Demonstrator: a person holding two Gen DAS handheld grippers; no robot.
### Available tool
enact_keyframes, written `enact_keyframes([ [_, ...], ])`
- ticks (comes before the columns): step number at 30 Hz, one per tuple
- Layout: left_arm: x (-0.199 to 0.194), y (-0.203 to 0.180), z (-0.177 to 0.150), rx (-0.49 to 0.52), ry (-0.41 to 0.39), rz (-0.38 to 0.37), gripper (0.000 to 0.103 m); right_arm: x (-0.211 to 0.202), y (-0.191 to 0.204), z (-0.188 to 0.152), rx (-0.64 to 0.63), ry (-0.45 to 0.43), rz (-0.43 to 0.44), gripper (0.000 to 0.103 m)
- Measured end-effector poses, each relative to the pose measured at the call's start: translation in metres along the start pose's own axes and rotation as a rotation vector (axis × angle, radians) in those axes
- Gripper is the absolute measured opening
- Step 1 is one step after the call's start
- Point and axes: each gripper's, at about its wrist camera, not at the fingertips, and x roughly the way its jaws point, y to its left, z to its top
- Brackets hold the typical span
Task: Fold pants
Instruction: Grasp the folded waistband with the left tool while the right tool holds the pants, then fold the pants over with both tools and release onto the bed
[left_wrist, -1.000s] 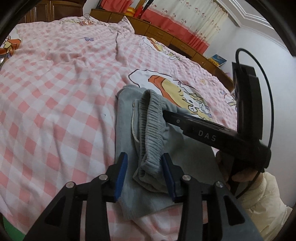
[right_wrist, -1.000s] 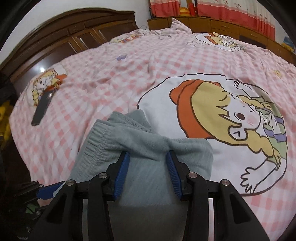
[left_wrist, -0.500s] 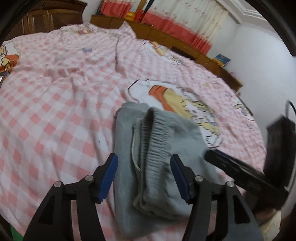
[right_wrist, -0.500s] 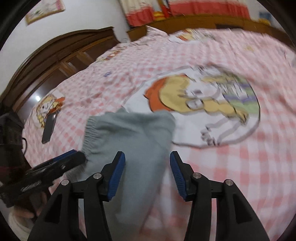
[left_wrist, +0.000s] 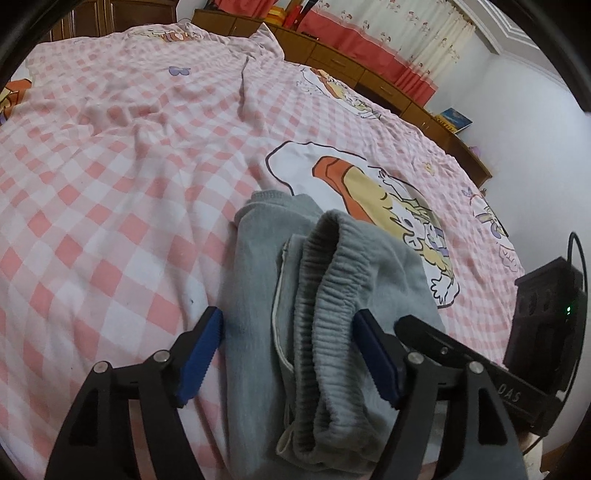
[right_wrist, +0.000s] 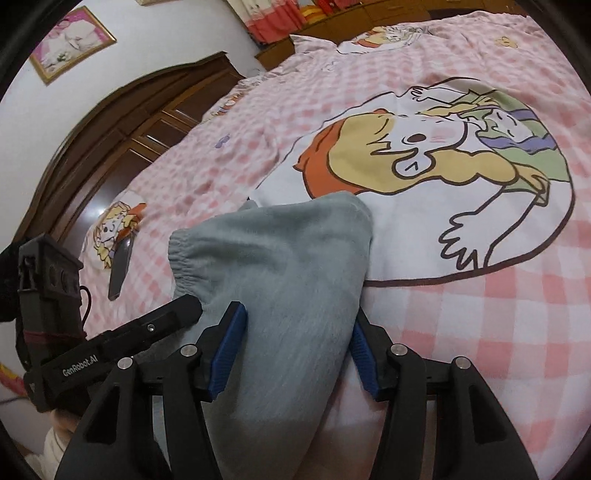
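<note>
On the pink checked bed (left_wrist: 110, 177), both hand-held grippers, left (left_wrist: 288, 354) and right (right_wrist: 295, 350), are opening, releasing the folded grey knit pants (left_wrist: 325, 295); next, probably smoothing the bundle.

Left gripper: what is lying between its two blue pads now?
In the left wrist view, the folded grey pants lie between the pads of the left gripper, ribbed waistband on top. The jaws are opening and neither pad presses the cloth.
</note>
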Motion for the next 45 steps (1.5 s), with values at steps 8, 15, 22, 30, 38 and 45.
enact_keyframes([
  [8,0.002,-0.010,-0.004,0.060,-0.034,0.019,0.061,0.012,0.009,-0.001,-0.013,-0.038,-0.046,0.056],
  [15,-0.010,-0.017,-0.001,0.085,-0.025,-0.015,0.042,0.001,0.013,0.003,0.046,-0.056,-0.053,0.028],
  [22,-0.035,-0.046,0.004,0.120,-0.073,-0.103,0.038,-0.052,0.018,0.010,0.025,-0.156,-0.067,0.026],
  [30,-0.007,-0.105,0.017,0.170,-0.065,-0.218,0.039,-0.100,-0.012,0.035,0.021,-0.213,-0.190,0.026],
  [38,0.066,-0.119,0.014,0.240,0.019,-0.168,0.042,-0.063,-0.071,0.050,0.029,-0.118,-0.267,0.029],
  [45,0.074,-0.113,0.012,0.181,0.049,-0.155,0.051,-0.052,-0.092,0.036,0.072,-0.115,-0.283,0.038],
])
